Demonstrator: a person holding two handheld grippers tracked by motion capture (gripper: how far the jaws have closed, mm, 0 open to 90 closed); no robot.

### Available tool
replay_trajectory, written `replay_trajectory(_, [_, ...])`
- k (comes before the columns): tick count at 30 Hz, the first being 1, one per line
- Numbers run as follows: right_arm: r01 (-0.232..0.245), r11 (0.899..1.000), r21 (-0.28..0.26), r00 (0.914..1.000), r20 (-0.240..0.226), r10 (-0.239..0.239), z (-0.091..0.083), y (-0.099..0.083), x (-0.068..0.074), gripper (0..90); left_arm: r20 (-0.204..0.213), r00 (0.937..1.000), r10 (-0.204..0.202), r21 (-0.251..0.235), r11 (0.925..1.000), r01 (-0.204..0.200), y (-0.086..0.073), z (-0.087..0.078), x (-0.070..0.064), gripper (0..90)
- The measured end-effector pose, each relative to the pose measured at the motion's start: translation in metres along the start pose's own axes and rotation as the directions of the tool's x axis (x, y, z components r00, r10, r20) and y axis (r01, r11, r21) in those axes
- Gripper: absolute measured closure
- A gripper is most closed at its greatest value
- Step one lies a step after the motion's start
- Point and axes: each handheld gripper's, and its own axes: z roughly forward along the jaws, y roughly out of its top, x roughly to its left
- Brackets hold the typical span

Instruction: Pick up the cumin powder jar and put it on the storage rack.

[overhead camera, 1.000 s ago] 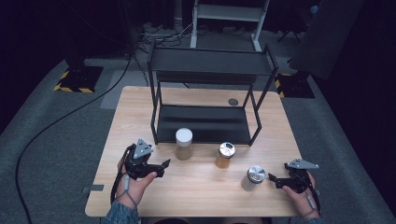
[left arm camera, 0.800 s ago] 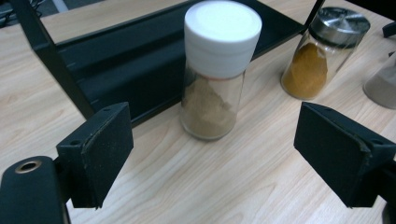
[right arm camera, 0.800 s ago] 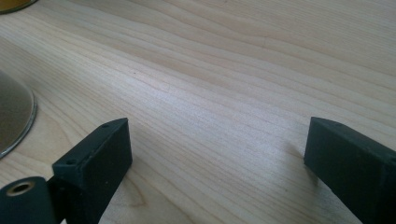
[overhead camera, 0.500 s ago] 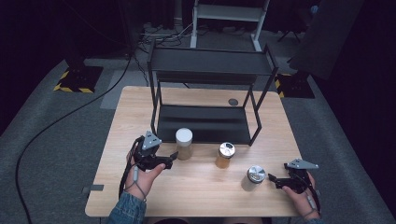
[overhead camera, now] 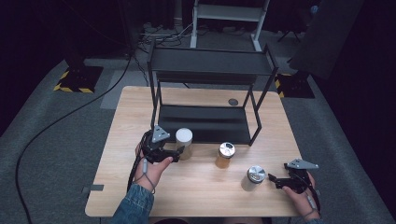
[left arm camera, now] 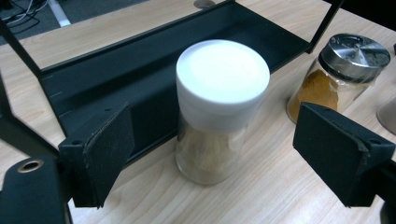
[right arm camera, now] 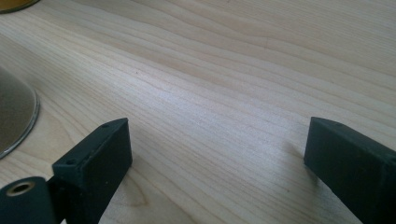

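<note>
A black two-tier metal rack [overhead camera: 205, 93] stands on the wooden table [overhead camera: 140, 107] — before it, an orange spice jar [overhead camera: 225, 155] and, nearer the front right, a steel-lidded jar [overhead camera: 253, 178], well apart.

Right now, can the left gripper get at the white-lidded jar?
Probably yes. The left gripper is open, with the white-lidded jar standing upright between its spread jaws and nothing in between; the black rack sits behind.

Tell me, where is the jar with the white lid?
In the high view the white-lid jar stands left of centre on the table, just before the rack, between the open jaws of the left gripper.
</note>
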Motion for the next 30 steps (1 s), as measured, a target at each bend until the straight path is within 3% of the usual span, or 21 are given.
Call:
replay_trajectory(25, [0.002, 1.000, 0.000, 1.0000, -0.004, -0.002, 0.000, 0.000, 0.000, 7.4, 0.009, 0.9997, 0.021, 0.034, 0.9992, -0.022, 0.017, 0.042, -0.004, 14.6])
replay_trajectory(30, [0.003, 1.000, 0.000, 1.0000, -0.004, -0.002, 0.000, 0.000, 0.000, 7.4, 0.008, 0.9999, 0.011, 0.043, 0.9990, -0.011, 0.017, 0.049, -0.003, 16.3])
